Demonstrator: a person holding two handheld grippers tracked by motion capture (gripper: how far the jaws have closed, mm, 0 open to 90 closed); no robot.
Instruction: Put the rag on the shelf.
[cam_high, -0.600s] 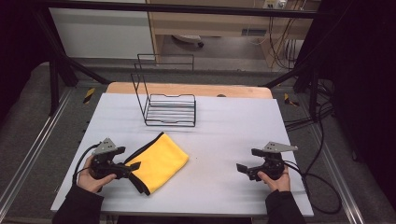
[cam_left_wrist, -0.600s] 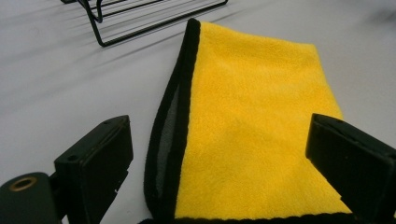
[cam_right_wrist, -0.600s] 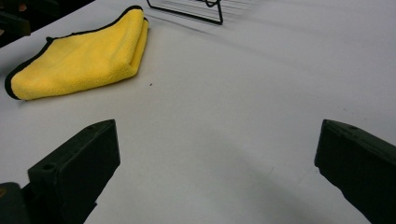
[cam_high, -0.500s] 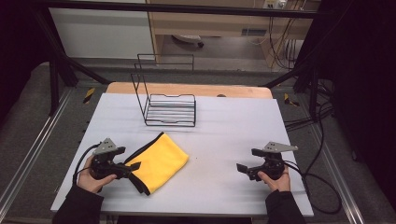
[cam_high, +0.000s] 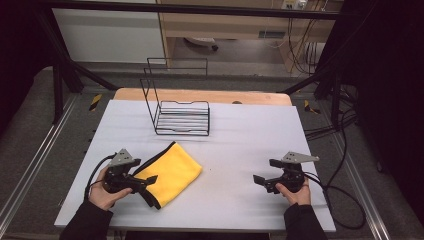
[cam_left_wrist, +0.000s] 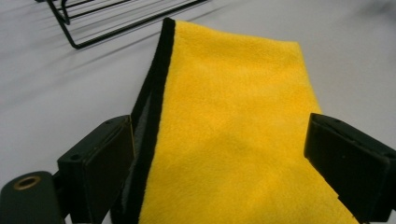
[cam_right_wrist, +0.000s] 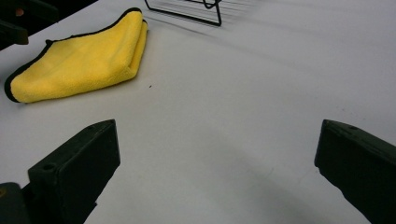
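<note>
Cloth (cam_high: 171, 171): folded, laid between the left gripper's (cam_high: 148, 182) spread jaws, not pinched.
Right gripper (cam_high: 263, 178): jaws held wide, well apart from cloth.

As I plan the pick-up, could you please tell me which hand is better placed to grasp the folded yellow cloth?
The left. The left gripper already has its open fingers on either side of the yellow cloth, while the right gripper rests open over bare table, well apart from it.
</note>
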